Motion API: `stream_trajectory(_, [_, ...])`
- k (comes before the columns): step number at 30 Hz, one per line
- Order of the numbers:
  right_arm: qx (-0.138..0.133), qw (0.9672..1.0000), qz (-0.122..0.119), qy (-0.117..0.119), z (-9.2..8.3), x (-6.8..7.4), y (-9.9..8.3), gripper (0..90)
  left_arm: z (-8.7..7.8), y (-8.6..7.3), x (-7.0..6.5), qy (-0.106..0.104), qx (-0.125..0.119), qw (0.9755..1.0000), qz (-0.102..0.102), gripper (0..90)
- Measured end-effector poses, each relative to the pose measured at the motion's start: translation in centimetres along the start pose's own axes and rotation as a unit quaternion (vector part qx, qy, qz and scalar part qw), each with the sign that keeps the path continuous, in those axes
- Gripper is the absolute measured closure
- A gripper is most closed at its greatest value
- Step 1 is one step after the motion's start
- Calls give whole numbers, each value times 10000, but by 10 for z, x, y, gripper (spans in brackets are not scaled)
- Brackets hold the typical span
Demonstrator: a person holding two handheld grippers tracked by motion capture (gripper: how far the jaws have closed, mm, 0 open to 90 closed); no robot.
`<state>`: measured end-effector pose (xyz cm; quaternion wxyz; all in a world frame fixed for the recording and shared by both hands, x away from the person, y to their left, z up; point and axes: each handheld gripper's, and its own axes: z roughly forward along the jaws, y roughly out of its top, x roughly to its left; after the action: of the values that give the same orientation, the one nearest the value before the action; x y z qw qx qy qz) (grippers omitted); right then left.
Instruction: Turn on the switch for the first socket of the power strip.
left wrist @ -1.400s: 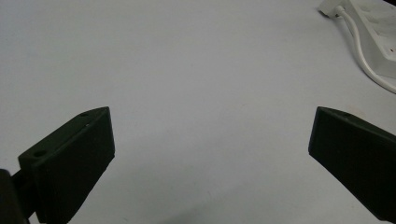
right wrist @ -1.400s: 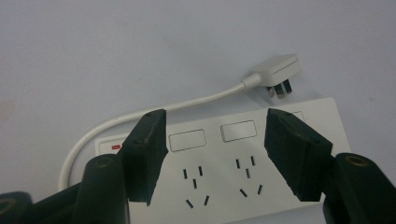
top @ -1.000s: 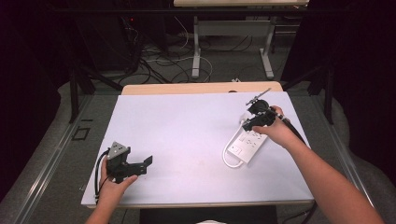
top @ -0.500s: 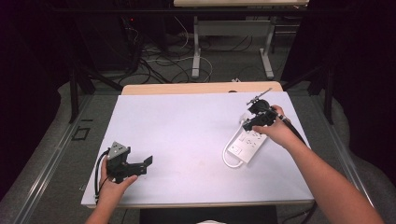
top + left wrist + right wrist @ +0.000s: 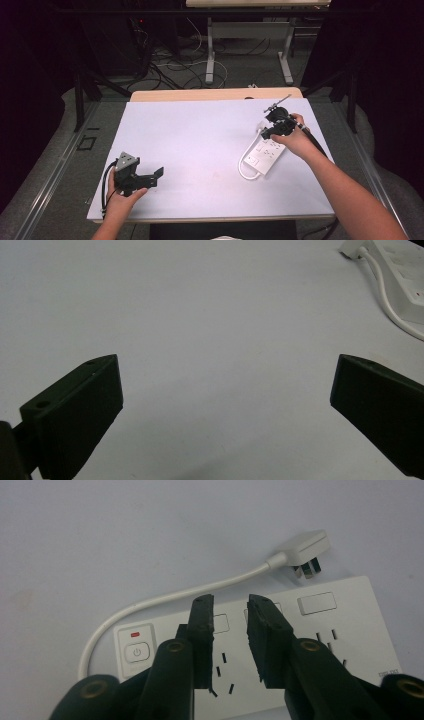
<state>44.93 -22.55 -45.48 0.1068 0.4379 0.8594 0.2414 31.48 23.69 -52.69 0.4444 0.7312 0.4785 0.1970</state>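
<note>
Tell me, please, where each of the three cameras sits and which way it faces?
High view: above the person's side, looking forward and down on the table; both forearms, left gripper, right gripper.
Left gripper view: rides the left gripper, looking across the table; wide-open jaws.
Right gripper view: rides the right gripper, looking down on the power strip; jaws narrowly apart, empty.
Shared: power strip shows in all three.

1. My right gripper (image 5: 274,127) hangs over the far end of the white power strip (image 5: 265,154), its jaws having just been closing.
2. My left gripper (image 5: 145,177) rests near the table (image 5: 200,135) edge, well apart.
</note>
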Motion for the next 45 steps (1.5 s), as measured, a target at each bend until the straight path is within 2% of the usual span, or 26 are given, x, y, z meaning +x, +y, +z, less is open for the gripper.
stream_trajectory(3, [24, 10000, -13, -24, 3, 2, 0, 791, 0, 0, 0, -2, 1, 10000, 2, 5])
stream_trajectory(5, [-26, 10000, -71, 2, 6, 2, 0, 813, 0, 0, 0, -2, 2, 10000, 2, 5])
stream_trajectory(6, [72, 10000, -59, 11, 6, 3, 0, 828, 0, 0, 0, -3, 1, 10000, 2, 6])
stream_trajectory(10, [48, 9999, -120, 93, 9, 5, 0, 875, 0, 0, 0, -6, 3, 10000, -1, 6])
stream_trajectory(12, [46, 9999, 18, 158, 11, 5, -2, 897, 0, 0, 0, -6, 4, 10000, 4, 6])
stream_trajectory(16, [102, 9998, -2, 171, 17, 3, -7, 900, 0, 0, 0, -5, 21, 10000, 6, 6])
stream_trajectory(19, [158, 9996, 112, 185, 20, 3, -11, 900, 1, 0, 0, -9, 28, 10000, 18, 6])
stream_trajectory(21, [157, 9998, 52, 137, 23, 3, -13, 900, 1, 0, 0, -10, 42, 10000, 22, 6])
stream_trajectory(23, [123, 9998, 35, 154, 23, 4, -13, 900, 1, 0, 0, -9, 41, 10000, 27, 6])
stream_trajectory(24, [-2, 9999, 13, 153, 24, 4, -13, 900, 1, 0, 0, -10, 40, 10000, 27, 6])
stream_trajectory(25, [72, 9999, 23, 120, 23, 6, -12, 900, 1, 0, 0, -11, 40, 10000, 26, 6])
stream_trajectory(30, [-108, 9999, -12, 132, 25, 9, -12, 900, 1, 0, 0, -12, 51, 10000, -2, 6])
stream_trajectory(32, [-30, 9999, -24, 122, 25, 10, -11, 900, 1, 0, 0, -14, 45, 10000, -7, 6])
stream_trajectory(35, [-37, 9998, -48, 188, 27, 11, -11, 900, 1, 0, 0, -15, 47, 10000, -5, 6])
stream_trajectory(38, [-71, 9999, -74, 128, 29, 13, -11, 900, 1, 0, 0, -10, 53, 10000, 1, 6])
stream_trajectory(39, [9, 9999, -78, 109, 29, 14, -11, 900, 1, 0, 0, -13, 55, 10000, 0, 6])
stream_trajectory(45, [104, 9998, -111, 125, 33, 15, -11, 900, 1, 0, 0, -13, 57, 10000, -5, 6])
